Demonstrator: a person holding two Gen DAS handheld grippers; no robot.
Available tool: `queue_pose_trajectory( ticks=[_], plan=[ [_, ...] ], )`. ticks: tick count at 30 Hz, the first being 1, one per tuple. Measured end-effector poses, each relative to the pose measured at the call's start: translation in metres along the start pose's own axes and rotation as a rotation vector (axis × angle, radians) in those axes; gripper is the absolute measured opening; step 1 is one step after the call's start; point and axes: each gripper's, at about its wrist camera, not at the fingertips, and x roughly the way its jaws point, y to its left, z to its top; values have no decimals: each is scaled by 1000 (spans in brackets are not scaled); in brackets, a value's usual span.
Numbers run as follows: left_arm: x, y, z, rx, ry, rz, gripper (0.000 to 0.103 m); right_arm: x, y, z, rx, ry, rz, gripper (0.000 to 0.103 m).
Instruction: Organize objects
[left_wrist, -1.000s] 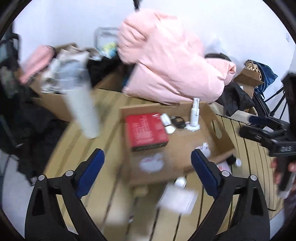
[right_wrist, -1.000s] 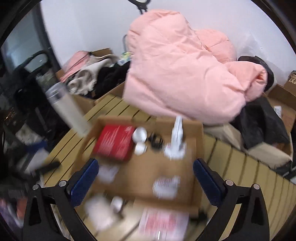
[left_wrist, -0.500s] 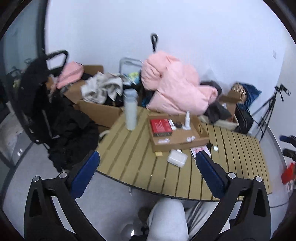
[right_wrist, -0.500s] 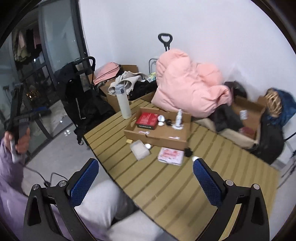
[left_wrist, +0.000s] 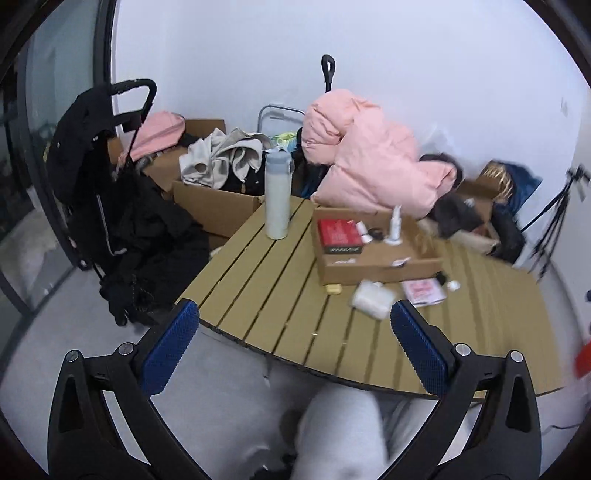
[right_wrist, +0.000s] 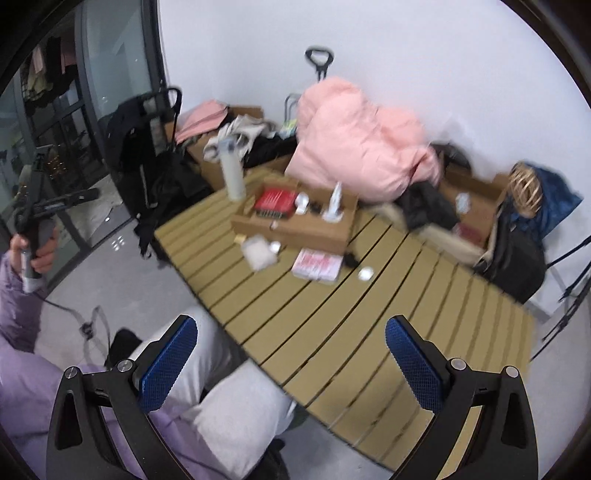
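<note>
A shallow cardboard box (left_wrist: 373, 260) (right_wrist: 317, 229) sits on the slatted wooden table (left_wrist: 280, 317) (right_wrist: 369, 325). It holds a red box (left_wrist: 339, 234) (right_wrist: 276, 201), a white spray bottle (left_wrist: 395, 227) (right_wrist: 335, 203) and small items. In front of it lie a white packet (left_wrist: 371, 300) (right_wrist: 258, 253), a pink-white packet (left_wrist: 423, 290) (right_wrist: 317, 265) and a small white cap (right_wrist: 365, 274). A white flask (left_wrist: 277, 195) (right_wrist: 232, 173) stands at the left. My left gripper (left_wrist: 293, 347) and right gripper (right_wrist: 290, 354) are open, empty, held back off the table over my lap. The left gripper also shows in the right wrist view (right_wrist: 48, 206).
A pink puffer jacket (left_wrist: 369, 162) (right_wrist: 354, 144) is piled at the table's far edge. Cardboard boxes of clothes (left_wrist: 218, 192), a black stroller (left_wrist: 110, 192), bags (right_wrist: 517, 243) and a tripod (left_wrist: 554, 221) surround the table. My knees (left_wrist: 332, 435) are below the near edge.
Both grippers have pulled far back from right above the box to a position off the table's near edge. Both stayed open and empty.
</note>
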Motion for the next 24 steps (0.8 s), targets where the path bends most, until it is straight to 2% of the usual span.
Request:
queue_pose_trajectory(
  ticks=[5, 9, 12, 16, 17, 19, 21, 23, 24],
  plan=[
    [54, -29, -46, 79, 50, 8, 103, 73, -1, -33, 53, 65, -25, 103],
    [67, -42, -68, 158, 24, 26, 103, 113, 1, -54, 96, 65, -50, 103],
    [78, -40, -79, 154, 14, 29, 103, 146, -1, -68, 107, 110, -133, 103],
    [110, -33, -85, 121, 68, 7, 103, 181, -11, -76, 144, 143, -109, 102],
    [118, -33, -85, 126, 68, 4, 103, 187, -15, -74, 145, 132, -112, 100],
    [137, -33, -80, 135, 64, -13, 103, 193, -20, -70, 148, 119, -129, 89],
    [169, -32, -69, 113, 96, -29, 101, 203, -32, -57, 144, 102, -131, 87],
    [203, -31, -56, 81, 145, -71, 88, 217, -50, -39, 143, 74, -113, 85],
    [219, -30, -50, 69, 161, -90, 85, 224, -57, -32, 137, 70, -117, 75]
  ],
)
